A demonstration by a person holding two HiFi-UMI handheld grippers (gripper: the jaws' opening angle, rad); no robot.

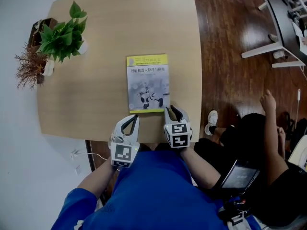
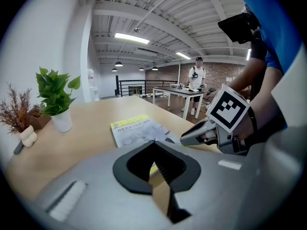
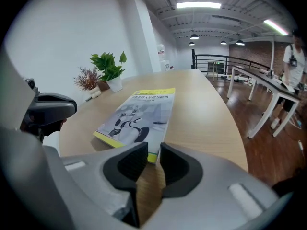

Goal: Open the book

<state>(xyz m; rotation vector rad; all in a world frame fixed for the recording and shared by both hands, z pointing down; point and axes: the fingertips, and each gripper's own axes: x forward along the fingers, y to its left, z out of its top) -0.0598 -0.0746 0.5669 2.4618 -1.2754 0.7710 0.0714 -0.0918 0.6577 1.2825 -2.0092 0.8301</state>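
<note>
A closed book (image 1: 147, 83) with a yellow band and a robot picture on its grey cover lies flat on the wooden table (image 1: 105, 28), near the front edge. It also shows in the left gripper view (image 2: 136, 131) and the right gripper view (image 3: 139, 114). My left gripper (image 1: 135, 117) hovers just off the book's near left corner, its tips (image 2: 154, 143) touching with nothing between them. My right gripper (image 1: 171, 110) sits at the near right corner, jaws a narrow gap apart (image 3: 148, 150), the book's corner just ahead of them.
A green potted plant (image 1: 62, 32) and a dried sprig (image 1: 29, 66) stand at the table's far left. The table's front edge is just under both grippers. A seated person (image 1: 268, 143) is close on the right, with white desk legs (image 1: 268, 49) beyond on the wood floor.
</note>
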